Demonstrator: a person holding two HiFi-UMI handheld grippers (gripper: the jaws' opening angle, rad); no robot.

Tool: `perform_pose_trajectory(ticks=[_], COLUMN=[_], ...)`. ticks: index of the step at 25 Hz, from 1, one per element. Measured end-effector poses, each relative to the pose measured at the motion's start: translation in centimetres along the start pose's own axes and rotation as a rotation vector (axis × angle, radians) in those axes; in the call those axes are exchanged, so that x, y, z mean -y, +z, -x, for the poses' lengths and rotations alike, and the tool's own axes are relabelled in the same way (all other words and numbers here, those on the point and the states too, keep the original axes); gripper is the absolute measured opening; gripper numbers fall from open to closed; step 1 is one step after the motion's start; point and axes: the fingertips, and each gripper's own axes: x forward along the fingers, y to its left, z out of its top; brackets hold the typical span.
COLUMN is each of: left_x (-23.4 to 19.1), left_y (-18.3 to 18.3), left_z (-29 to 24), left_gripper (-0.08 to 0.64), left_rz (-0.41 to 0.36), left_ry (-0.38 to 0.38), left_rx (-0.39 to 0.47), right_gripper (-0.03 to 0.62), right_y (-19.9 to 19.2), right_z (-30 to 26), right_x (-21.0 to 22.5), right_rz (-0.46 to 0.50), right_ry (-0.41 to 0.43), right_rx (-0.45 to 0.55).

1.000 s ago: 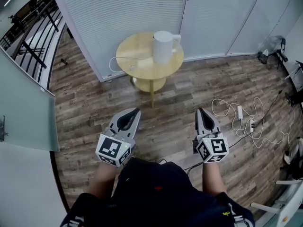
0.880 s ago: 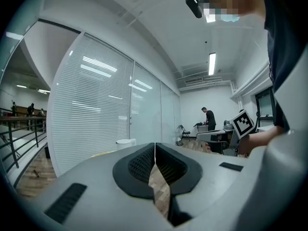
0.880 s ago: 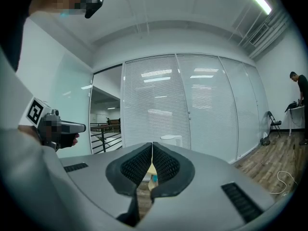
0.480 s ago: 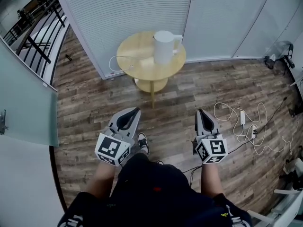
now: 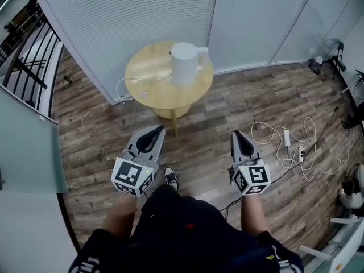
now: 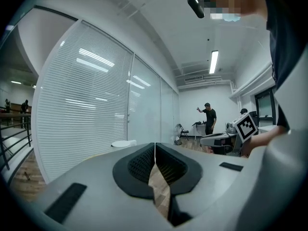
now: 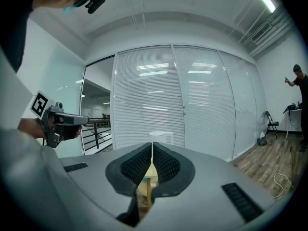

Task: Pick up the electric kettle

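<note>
While both claws hang over the wood floor [image 5: 210, 118] in front of me, the biggest thing past them is a wall of white blinds [image 5: 131, 16]. A round wooden desk [image 5: 149, 92] stands on the floor close against that wall. The white kettle [image 5: 185, 64] sits upright on the far right part of the desk with its handle turned right, well apart from both claws. My left claw [image 5: 158, 131] points toward the desk's near edge, its jaws closed tip to tip with nothing between them. My right claw [image 5: 238, 135] sits level with it further right, its jaws likewise pressed together and empty. In the right gripper view the kettle's top shows just above the closed jaws, while in the left gripper view it sits a little left of the jaw line. A white cord [image 5: 132, 84] trails off the desk's left side. More white cable [image 5: 287, 144] lies tangled on the floor to the right. One shoe [image 5: 170, 178] shows between the claws.
</note>
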Motion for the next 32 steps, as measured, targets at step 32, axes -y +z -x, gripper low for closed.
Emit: perform_pose_trajectory(ticks=[32], left_x=[-17.6], left_y=[0.0], left_z=[-24.1], left_gripper=[0.023], left_rz=[0.059], left_ry=[0.134], left_rx=[-0.053], right_gripper=[0.029], right_y=[1.7], right_z=[-30.5], right_x=[12.8], right_rz=[0.036], right_ry=[0.102], right_rx=[-0.033])
